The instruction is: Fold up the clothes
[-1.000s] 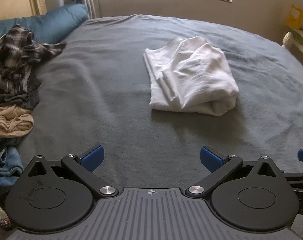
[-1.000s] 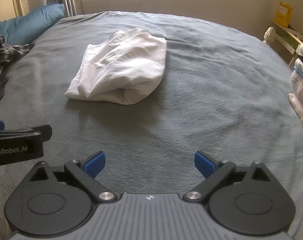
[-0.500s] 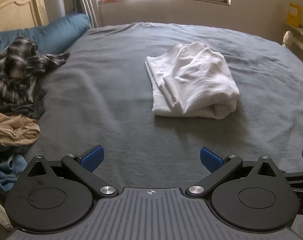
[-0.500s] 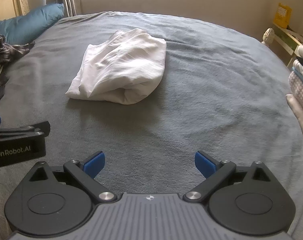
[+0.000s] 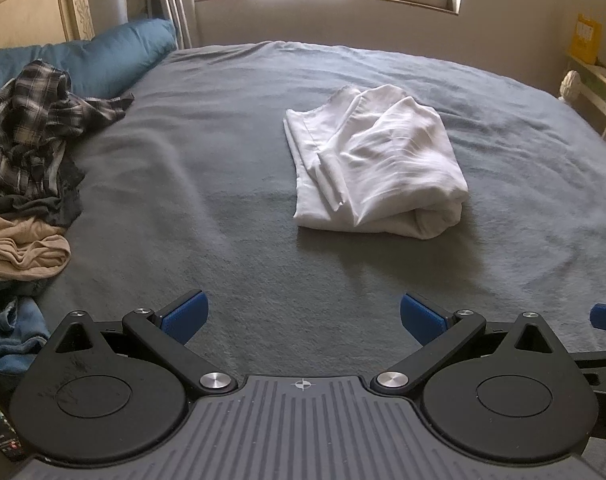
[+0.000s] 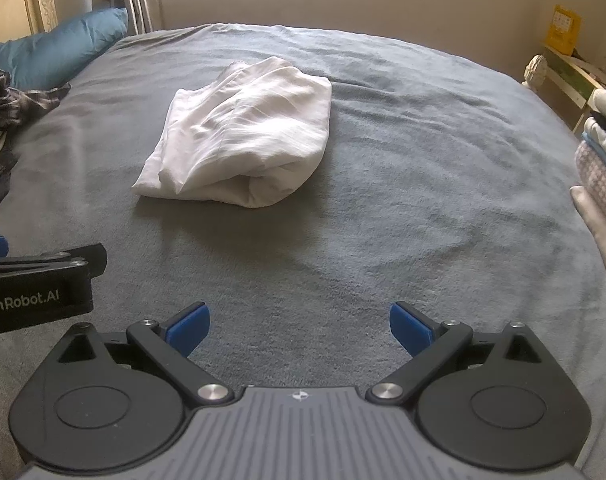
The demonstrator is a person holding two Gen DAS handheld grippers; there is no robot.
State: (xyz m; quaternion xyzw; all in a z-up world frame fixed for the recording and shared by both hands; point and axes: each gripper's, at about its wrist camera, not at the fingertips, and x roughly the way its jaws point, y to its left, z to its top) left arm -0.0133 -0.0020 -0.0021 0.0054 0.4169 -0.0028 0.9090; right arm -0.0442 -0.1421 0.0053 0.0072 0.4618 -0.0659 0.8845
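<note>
A white garment lies loosely folded into a bundle in the middle of the grey bed cover; the right wrist view shows it as the white garment ahead and slightly left. My left gripper hovers open near the bed's front edge, well short of the garment, nothing between its blue fingertips. My right gripper is open too, equally far back and empty. The left gripper's body shows at the left edge of the right wrist view.
A pile of unfolded clothes, plaid shirt on top with a tan piece, lies on the bed's left side by a blue pillow. A stack of folded items sits at the right edge. A window sill is behind.
Both grippers have drawn back and tilted slightly, so the white garment sits a little lower and farther in view. Both stay open and empty; the garment has not moved.
</note>
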